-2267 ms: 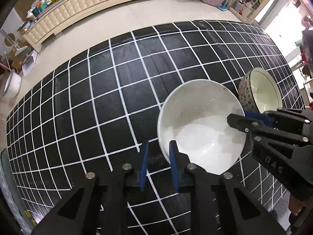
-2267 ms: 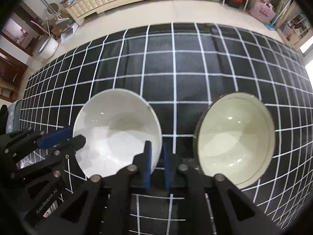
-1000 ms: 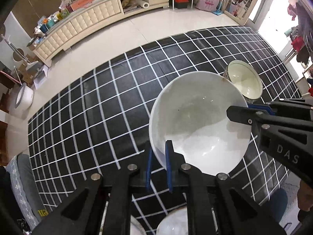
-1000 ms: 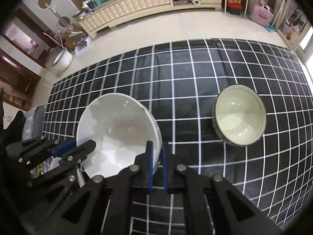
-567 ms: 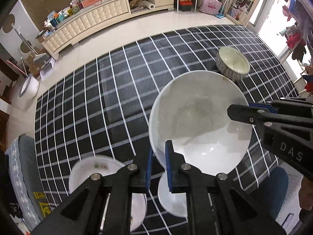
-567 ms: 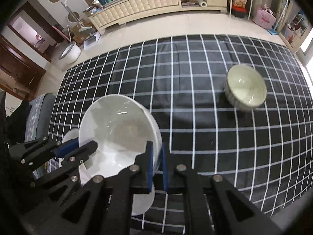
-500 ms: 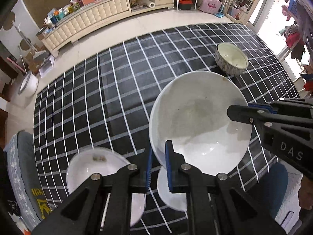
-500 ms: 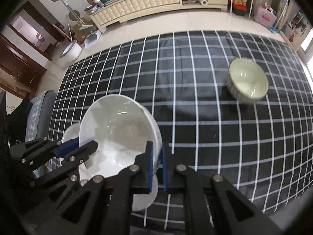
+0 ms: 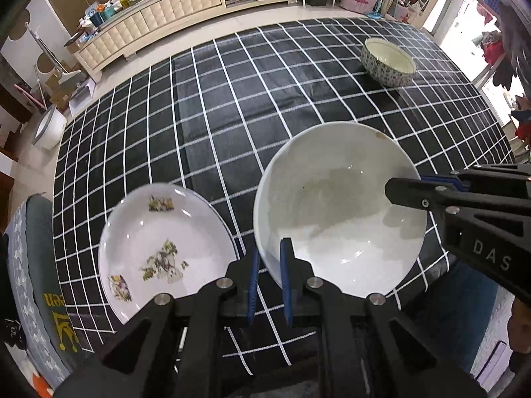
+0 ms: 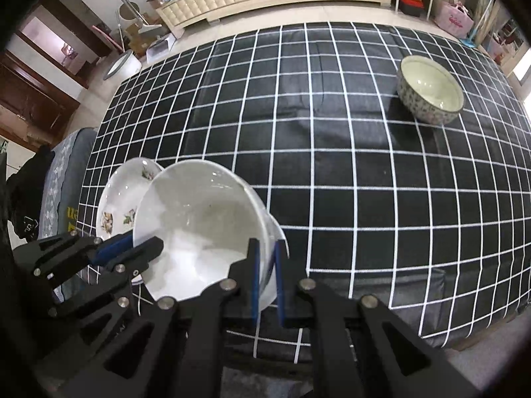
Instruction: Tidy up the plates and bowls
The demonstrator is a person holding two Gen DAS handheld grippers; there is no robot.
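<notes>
Both claws, left (image 9: 268,265) and right (image 10: 265,262), clench the empty white bowl's (image 9: 338,212) rim beside a floral plate (image 9: 162,248); an empty patterned bowl (image 9: 389,63) sits far right.

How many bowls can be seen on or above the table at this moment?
2. The white bowl is held by the left gripper and the right gripper; the patterned bowl stands far right. More may be hidden beneath.

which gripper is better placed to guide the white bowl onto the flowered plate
Left, probably. The left gripper clamps the large white bowl on the rim beside the flowered white plate; the right gripper holds the far rim.
</notes>
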